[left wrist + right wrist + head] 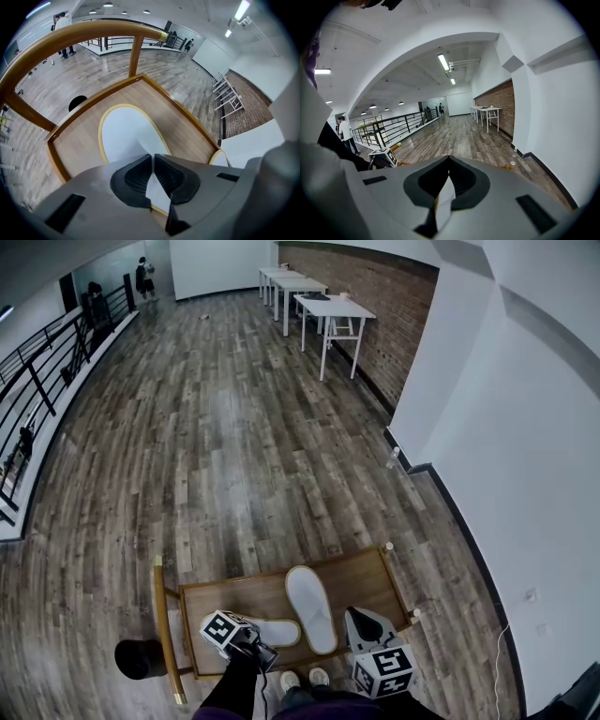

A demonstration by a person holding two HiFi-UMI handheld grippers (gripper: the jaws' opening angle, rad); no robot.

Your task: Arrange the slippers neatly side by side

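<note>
Closest in, the left hand-held gripper (pixel 153 158) has its jaws nearly together, pinching the rim of a white, yellow-edged slipper (pixel 124 136) that lies on the wooden surface (pixel 77 140). Only the head view shows the second slipper (pixel 311 608) whole, lying lengthwise just beside the first. The right gripper view looks out over the floor (pixel 459 136) instead, with the right hand-held gripper (pixel 449 160) clamped tight on a thin white flap (pixel 444 202).

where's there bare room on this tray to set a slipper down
Bare wood on the tray: the far left stretch, between its left rim and the lengthwise slipper, and the far right corner, right of that slipper. Crowded: the near edge, where the crosswise slipper lies pinched in the left hand-held gripper.
</note>
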